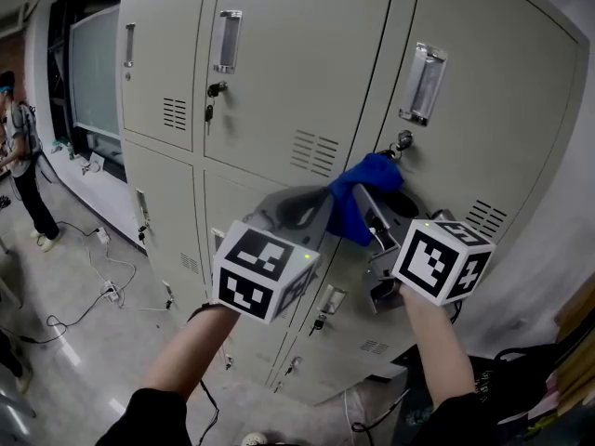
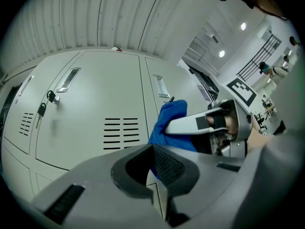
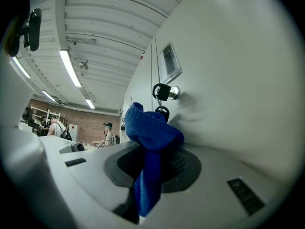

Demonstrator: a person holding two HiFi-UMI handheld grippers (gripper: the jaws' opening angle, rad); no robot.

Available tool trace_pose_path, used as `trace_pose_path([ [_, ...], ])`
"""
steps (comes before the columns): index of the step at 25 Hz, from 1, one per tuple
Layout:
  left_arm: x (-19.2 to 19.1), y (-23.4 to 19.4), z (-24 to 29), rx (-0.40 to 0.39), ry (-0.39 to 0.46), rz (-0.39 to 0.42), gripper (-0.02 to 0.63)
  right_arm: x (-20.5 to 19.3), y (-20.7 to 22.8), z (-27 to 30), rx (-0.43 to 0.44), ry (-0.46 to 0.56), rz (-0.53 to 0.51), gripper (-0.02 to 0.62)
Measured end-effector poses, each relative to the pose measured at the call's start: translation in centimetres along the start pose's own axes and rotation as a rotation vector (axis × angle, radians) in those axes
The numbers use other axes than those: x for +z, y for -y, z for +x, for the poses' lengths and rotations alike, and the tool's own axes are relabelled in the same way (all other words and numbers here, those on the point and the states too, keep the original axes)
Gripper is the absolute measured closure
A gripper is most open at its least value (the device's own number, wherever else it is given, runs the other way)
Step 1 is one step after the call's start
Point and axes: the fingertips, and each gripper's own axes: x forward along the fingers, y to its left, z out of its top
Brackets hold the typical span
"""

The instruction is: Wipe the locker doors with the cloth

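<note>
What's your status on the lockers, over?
Right gripper shut on blue cloth. Left gripper shut, empty. Cloth up at the locker door, by its lock. Watch the key hanging there, close to cloth.

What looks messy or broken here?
Nothing looks broken. The locker doors are shut, with keys hanging in locks. The blue cloth is bunched in the right gripper, and loose cables trail across the floor.

a workshop hall: metal lockers (image 1: 279, 63), loose floor cables (image 1: 93, 277), brick wall (image 3: 90, 120)
</note>
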Motion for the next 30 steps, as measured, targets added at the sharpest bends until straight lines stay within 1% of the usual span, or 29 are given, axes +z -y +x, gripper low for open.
trace_pose_path([
  [5,0.5,1.8,1.1,-0.057,0.018,0.001,0.597,0.4,1.3,-1.8,-0.03,0.006,-0.01,0.52],
  [11,0.8,4.8,2.7,-0.141,0.037,-0.009,0.597,0.8,3.2,-4.6,-0.092,0.014,-0.014,0.52],
  [15,1.0,6.5,3.4,-0.182,0.047,-0.017,0.597,1.1,4.4,-6.5,-0.131,0.018,-0.012,0.52],
  [22,1.2,8.3,3.9,-0.218,0.055,-0.02,0.597,1.8,7.3,-11.0,-0.231,0.039,-0.012,0.52],
  [30,0.6,9.2,4.0,-0.23,0.042,-0.032,0.597,2.5,11.1,-16.8,-0.361,0.066,-0.003,0.52],
])
